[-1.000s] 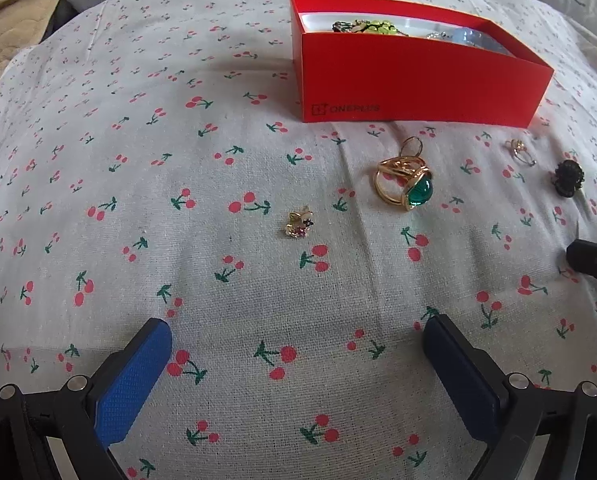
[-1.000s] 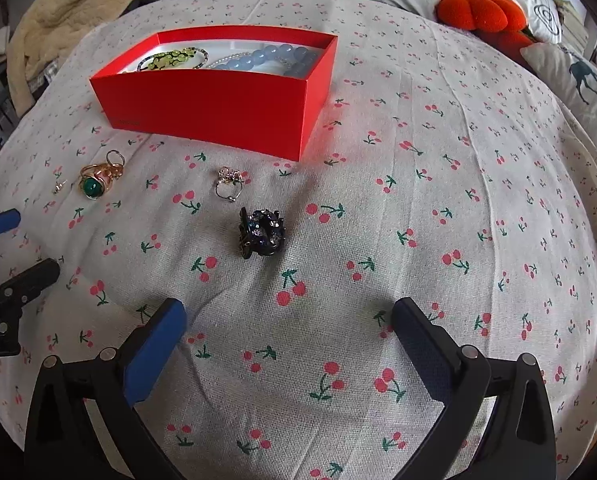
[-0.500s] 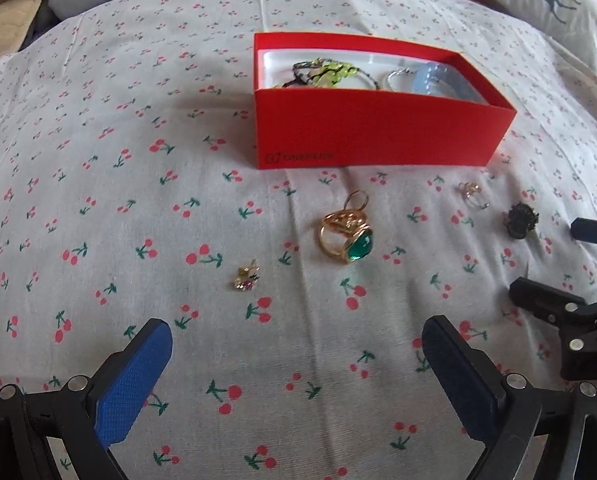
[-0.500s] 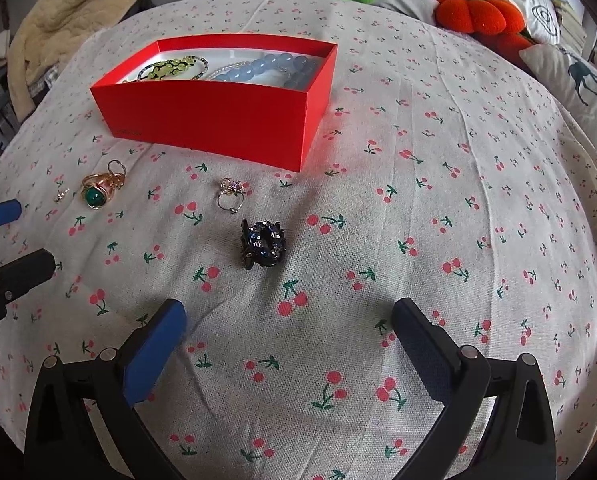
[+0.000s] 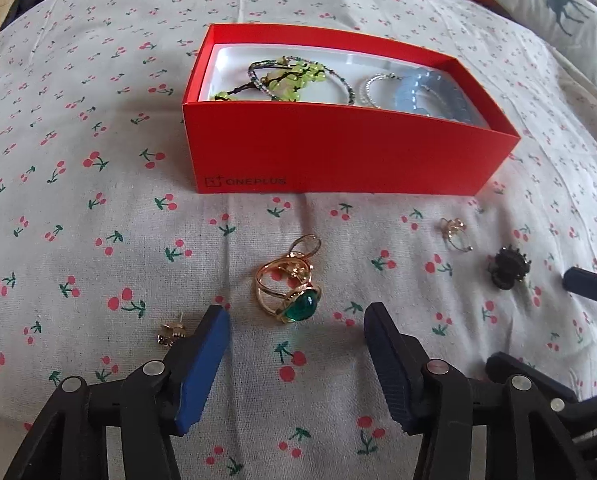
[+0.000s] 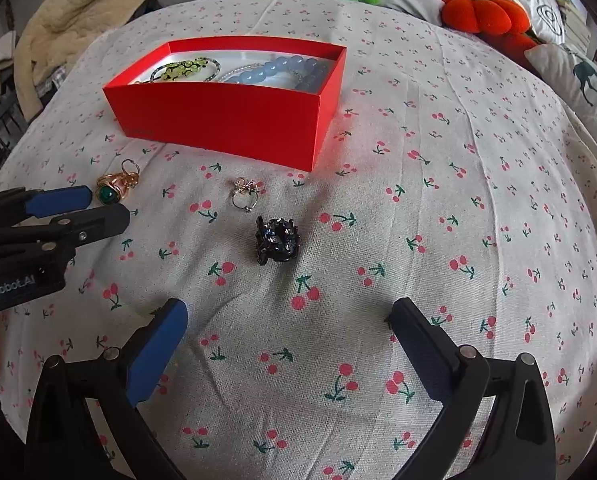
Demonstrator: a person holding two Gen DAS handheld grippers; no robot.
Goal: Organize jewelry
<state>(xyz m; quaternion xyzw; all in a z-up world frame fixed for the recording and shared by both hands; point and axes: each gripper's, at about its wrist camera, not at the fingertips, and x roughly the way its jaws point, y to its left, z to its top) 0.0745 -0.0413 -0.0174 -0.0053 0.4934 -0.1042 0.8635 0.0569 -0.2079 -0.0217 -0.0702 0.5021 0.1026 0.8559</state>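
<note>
I have the left gripper (image 5: 296, 326) lined up on the green-stone ring (image 5: 294, 294), which lies on the cherry-print cloth (image 5: 98, 280) a little in front of the red box (image 5: 338, 160). Its jaws are released and stand wide, one on each side of the ring and just short of it; nothing is held.

Procedure, as I judge it:
1. I advance the left gripper until the fingertips flank the gold band, not the stone.
2. I keep the tips low to the cloth; the band is thin and tangled with a second gold ring (image 5: 304, 248), so both may lift together.
3. I keep the left finger off the small stud earring (image 5: 170, 330), which sits just beside it.
4. I close slowly. The fabric is soft and may bunch into the grip.

The right gripper (image 6: 286, 320) is also released and empty, with the black flower ring (image 6: 278, 240) ahead of it and a small wire ring (image 6: 244, 192) beyond. The box already contains bracelets (image 5: 298, 78), so I plan the drop into its free left end.
</note>
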